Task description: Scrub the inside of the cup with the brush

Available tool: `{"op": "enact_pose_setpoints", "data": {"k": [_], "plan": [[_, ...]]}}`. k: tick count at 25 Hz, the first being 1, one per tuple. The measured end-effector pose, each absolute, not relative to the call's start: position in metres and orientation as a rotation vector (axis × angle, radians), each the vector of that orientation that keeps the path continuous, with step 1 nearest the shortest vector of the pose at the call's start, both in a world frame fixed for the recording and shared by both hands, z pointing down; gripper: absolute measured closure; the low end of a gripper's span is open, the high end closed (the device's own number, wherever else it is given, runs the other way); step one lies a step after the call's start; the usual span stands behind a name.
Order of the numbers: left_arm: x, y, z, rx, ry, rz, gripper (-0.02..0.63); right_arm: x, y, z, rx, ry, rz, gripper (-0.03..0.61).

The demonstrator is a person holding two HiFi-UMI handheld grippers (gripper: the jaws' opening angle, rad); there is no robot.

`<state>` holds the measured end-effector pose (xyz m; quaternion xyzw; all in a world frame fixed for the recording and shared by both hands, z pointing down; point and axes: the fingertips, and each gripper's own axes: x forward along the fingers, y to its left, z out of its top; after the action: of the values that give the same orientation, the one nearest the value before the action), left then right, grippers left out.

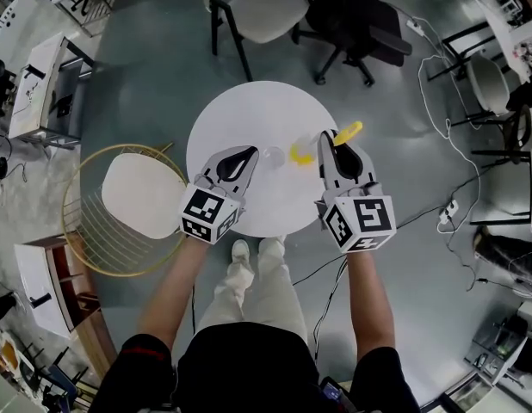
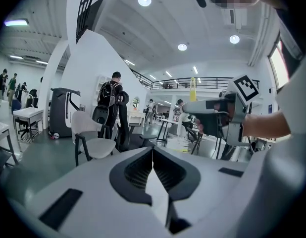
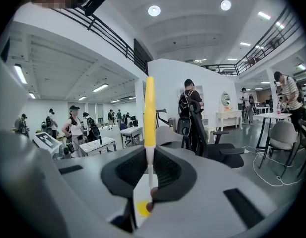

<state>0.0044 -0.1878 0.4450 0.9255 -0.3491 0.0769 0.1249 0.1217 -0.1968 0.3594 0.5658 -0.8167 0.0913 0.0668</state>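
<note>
A small clear cup (image 1: pixel 273 155) stands on the round white table (image 1: pixel 249 110), between my two grippers. My right gripper (image 1: pixel 330 138) is shut on the brush. Its yellow handle (image 1: pixel 349 131) pokes out past the fingertips, and a curved yellow part (image 1: pixel 300 153) shows just left of the jaws, near the cup. In the right gripper view the brush handle (image 3: pixel 149 113) rises upright from the right gripper (image 3: pixel 149 150), with a thin white stem pinched between the pads. My left gripper (image 1: pixel 251 153) is shut and holds nothing, its tip just left of the cup. The left gripper (image 2: pixel 153 150) points across the room.
A cream chair with a gold wire frame (image 1: pixel 133 196) stands left of the table. A beige chair (image 1: pixel 262 11) and a black office chair (image 1: pixel 356 20) stand beyond it. Cables (image 1: pixel 438 101) trail over the floor at the right. The person's legs are under the near table edge.
</note>
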Motion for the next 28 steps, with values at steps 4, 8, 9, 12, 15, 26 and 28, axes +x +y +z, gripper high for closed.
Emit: {"op": "enact_pose_setpoints", "data": {"k": [4,8,9,12,15,26,28], "plan": [[0.006,-0.19,0.461,2.68,-1.036,0.268,0.598,0.122,-0.201,0.369,1.69,-2.466,0.281,0.53],[0.012,-0.192,0.473,2.681,-1.027,0.283,0.598,0.122,-0.205,0.379,1.664,-2.47,0.281,0.53],[0.014,-0.193,0.476,2.683,-1.026,0.283,0.597,0.122,-0.206,0.381,1.659,-2.471,0.282,0.529],[0.019,-0.195,0.481,2.692,-1.021,0.267,0.597,0.125,-0.209,0.387,1.653,-2.471,0.285,0.53],[0.022,-0.194,0.49,2.692,-1.007,0.271,0.594,0.125,-0.211,0.394,1.644,-2.471,0.289,0.529],[0.04,-0.187,0.526,2.687,-0.909,0.333,0.416,0.128,-0.214,0.42,1.621,-2.457,0.33,0.53],[0.041,-0.186,0.531,2.688,-0.899,0.328,0.394,0.127,-0.215,0.425,1.616,-2.456,0.335,0.53]]}}
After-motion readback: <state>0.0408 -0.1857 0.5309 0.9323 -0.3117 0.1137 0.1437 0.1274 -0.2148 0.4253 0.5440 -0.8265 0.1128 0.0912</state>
